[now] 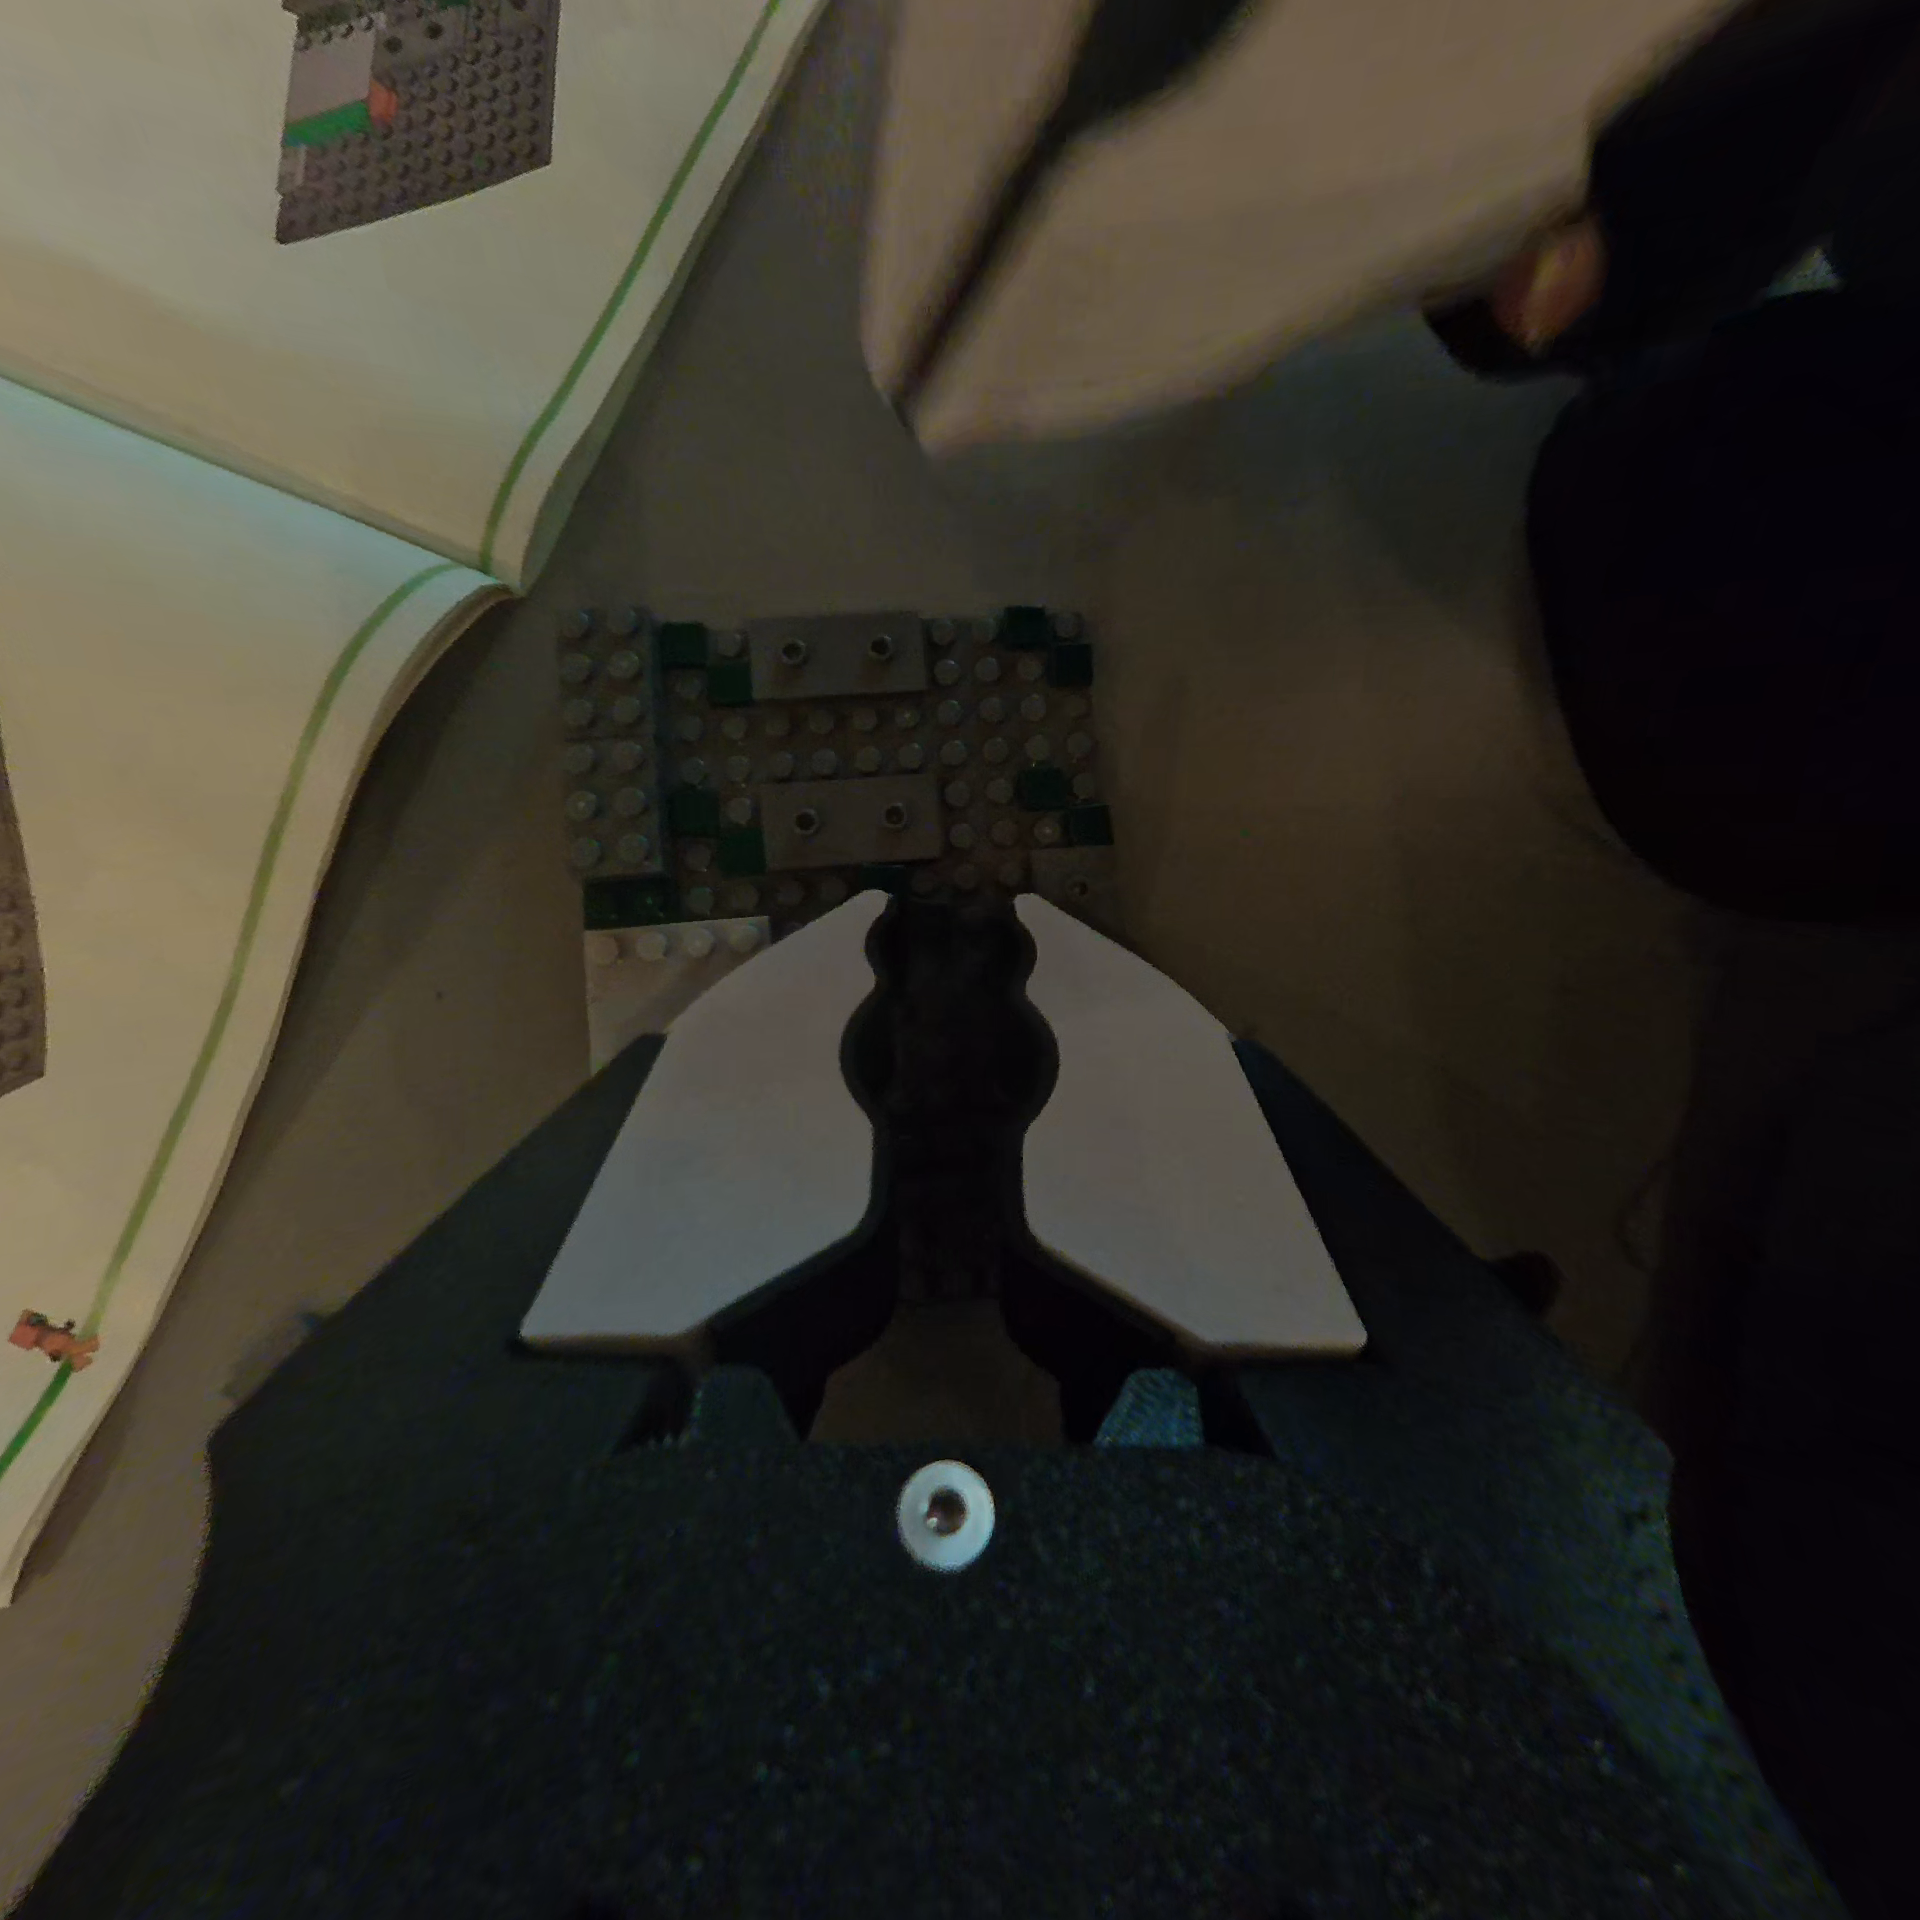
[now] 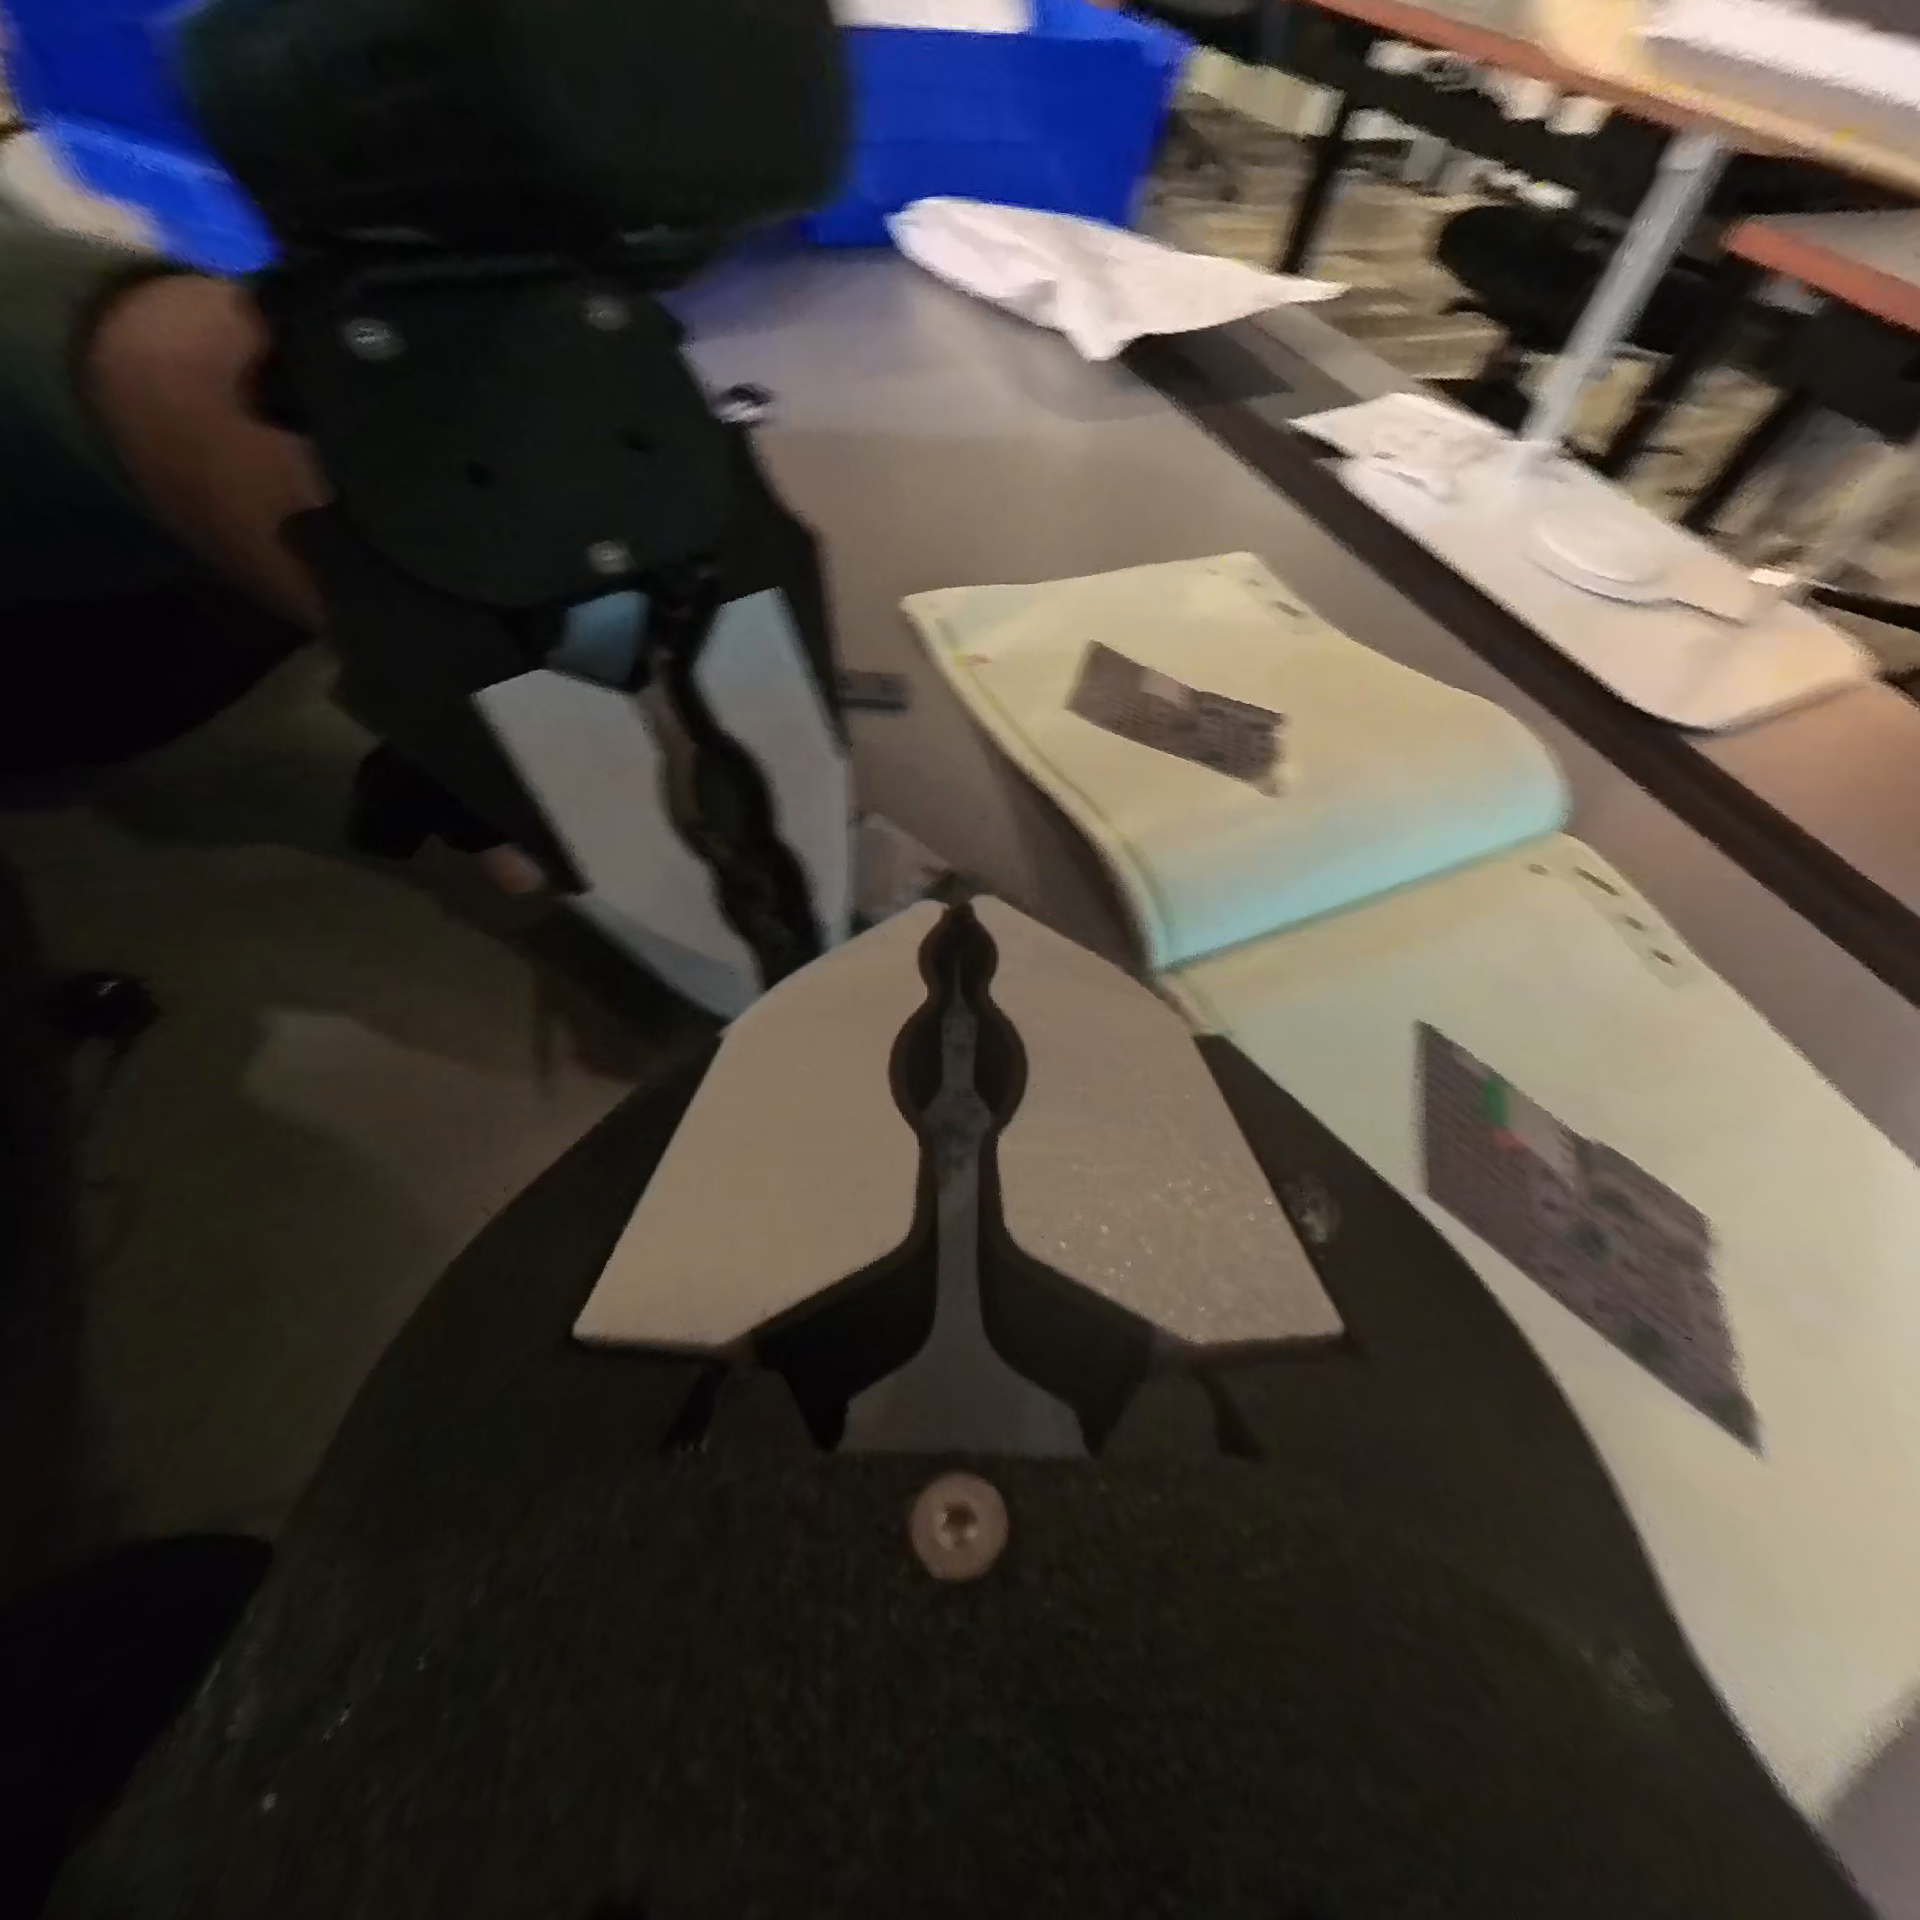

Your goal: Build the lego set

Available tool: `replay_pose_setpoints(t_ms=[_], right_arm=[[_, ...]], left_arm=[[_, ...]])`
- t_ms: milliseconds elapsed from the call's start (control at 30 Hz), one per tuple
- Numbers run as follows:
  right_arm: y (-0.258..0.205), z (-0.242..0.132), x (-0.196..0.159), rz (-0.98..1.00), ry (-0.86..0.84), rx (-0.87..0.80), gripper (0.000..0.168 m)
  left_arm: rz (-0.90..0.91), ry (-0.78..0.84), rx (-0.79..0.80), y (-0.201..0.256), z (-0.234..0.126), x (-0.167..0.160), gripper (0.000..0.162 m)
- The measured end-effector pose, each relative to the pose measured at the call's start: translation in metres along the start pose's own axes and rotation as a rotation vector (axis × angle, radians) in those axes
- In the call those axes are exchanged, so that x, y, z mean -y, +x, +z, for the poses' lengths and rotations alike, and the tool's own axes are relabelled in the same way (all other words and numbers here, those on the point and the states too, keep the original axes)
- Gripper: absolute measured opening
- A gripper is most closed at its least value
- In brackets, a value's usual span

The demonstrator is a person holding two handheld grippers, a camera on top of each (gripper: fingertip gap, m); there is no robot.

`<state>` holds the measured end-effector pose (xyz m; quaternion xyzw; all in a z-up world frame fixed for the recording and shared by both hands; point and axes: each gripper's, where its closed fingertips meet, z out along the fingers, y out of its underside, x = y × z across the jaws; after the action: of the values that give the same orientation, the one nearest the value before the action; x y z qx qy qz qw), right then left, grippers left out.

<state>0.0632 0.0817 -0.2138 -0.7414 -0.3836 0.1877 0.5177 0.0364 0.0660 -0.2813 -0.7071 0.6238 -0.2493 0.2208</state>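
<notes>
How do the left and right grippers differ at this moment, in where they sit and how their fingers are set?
The left gripper has its tips at the near edge of the grey lego baseplate; the right gripper is off the plate, its tips near the open instruction booklet. The left fingers show a narrow gap at the tips; the right fingers meet. Whether the left grips the plate cannot be told. Both have pale fingers on black bodies.

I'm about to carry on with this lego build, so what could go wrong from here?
1. The left gripper sits at the near edge of the gray lego plate, jaws slightly apart; a nudge could slide the plate.
2. The right gripper hangs blurred above the plate and may knock the small dark green pieces.
3. The open instruction booklet lies close by.
</notes>
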Motion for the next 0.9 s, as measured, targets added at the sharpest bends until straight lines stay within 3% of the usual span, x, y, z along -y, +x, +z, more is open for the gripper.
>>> replay_pose_setpoints(t_ms=[233, 900], right_arm=[[-0.028, 0.022, -0.021, -0.069, -0.11, 0.108, 0.0], [-0.038, 0.046, -0.043, -0.108, -0.248, 0.122, 0.0]], left_arm=[[-0.006, 0.01, -0.004, 0.001, -0.001, 0.001, 0.022], [-0.019, 0.06, -0.016, -0.001, -0.013, -0.007, 0.022]])
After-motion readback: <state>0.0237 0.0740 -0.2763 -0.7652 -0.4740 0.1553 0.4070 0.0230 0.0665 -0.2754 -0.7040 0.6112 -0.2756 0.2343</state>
